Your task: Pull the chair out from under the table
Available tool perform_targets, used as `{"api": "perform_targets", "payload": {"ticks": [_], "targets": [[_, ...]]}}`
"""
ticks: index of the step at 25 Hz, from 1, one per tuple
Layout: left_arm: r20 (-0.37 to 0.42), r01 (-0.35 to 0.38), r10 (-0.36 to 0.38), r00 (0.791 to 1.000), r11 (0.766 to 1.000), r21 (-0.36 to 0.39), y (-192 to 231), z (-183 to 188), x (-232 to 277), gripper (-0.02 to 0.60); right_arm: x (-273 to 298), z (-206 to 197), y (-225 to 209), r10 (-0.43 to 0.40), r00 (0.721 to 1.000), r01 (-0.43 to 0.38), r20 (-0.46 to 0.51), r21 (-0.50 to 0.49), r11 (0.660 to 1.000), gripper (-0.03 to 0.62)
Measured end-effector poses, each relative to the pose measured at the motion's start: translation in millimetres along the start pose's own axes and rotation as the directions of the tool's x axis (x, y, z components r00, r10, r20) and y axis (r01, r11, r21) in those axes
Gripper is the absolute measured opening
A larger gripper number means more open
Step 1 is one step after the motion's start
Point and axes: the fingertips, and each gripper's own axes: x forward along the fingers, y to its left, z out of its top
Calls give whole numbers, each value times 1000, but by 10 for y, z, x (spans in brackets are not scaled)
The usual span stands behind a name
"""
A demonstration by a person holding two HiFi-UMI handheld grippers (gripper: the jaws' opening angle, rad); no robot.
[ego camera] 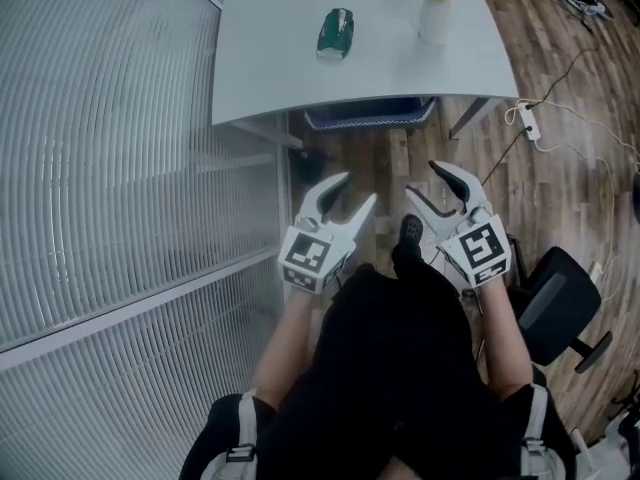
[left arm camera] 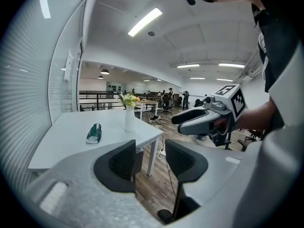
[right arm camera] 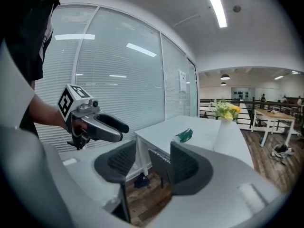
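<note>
Hovering short of the chair (ego camera: 370, 115), left gripper (ego camera: 358, 188) and right gripper (ego camera: 421, 179) keep fingers apart, empty; a pull snagging the counter (ego camera: 270, 58) could topple the vase (ego camera: 435, 18).

No legible text, notice (right arm camera: 182, 81) on glass wall (right arm camera: 118, 80) too small to read

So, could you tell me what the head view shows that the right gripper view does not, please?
Only the head view shows the power strip and the black office chair on the floor at the right. Only the right gripper view shows the ceiling light and the distant desks. Both show the table, the vase, the green object, the chair tucked under the table, and the open left gripper.
</note>
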Motion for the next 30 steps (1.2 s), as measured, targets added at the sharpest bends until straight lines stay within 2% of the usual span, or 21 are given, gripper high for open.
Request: {"api": "perform_targets", "payload": {"ticks": [8,16,20,23,30], "targets": [[-45,-46,47,998,998,33,130,-13,218,192,278,-110,-204,77,995,-84,-60,-131,988,219],[-98,-49,56,994,996,73,550,-169,282,195,687,-278,-214,64,980,-117,-188,-289,950,219],[-150,5,12,989,993,116,748,-299,478,198,914,-396,-286,-13,965,-97,-262,-405,909,219],[-190,59,-27,981,985,164,873,-368,666,201,1110,-522,-323,-46,949,-105,-313,-449,887,219],[-298,184,-97,950,943,278,1126,-552,1059,206,1568,-895,-518,-128,890,-139,-438,-527,838,219]]}}
